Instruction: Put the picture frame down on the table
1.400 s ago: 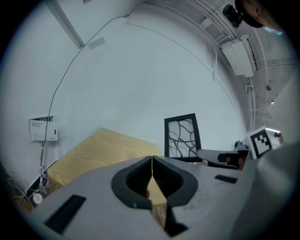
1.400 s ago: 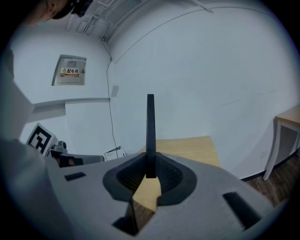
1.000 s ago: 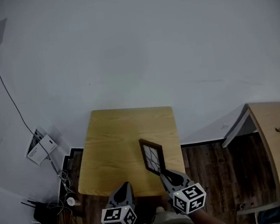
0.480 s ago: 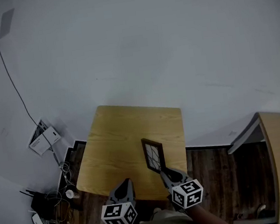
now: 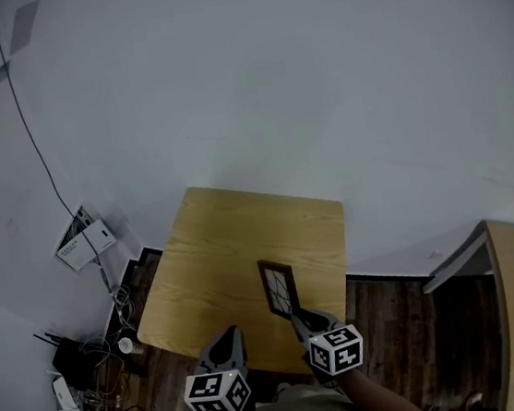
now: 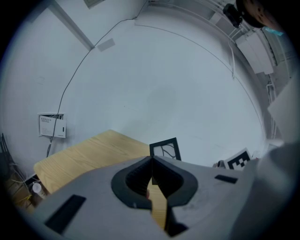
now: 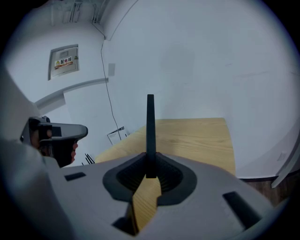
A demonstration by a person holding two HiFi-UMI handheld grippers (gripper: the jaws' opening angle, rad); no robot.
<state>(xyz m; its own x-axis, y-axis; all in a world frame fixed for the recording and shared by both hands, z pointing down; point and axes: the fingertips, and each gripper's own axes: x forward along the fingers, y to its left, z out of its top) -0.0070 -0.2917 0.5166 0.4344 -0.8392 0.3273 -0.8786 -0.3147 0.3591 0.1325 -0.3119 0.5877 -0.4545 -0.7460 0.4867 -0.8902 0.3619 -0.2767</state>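
The table (image 5: 217,261) top lies open left of and beyond the picture frame (image 5: 279,290), upright near its front right. The wall (image 5: 273,105) closes the far side.

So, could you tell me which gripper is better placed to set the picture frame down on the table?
Right. The right gripper is shut on the picture frame, holding it upright over the table; the left gripper is shut on nothing.

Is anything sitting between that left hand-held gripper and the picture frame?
Nothing: the head view shows only bare table between the left hand-held gripper and the picture frame.
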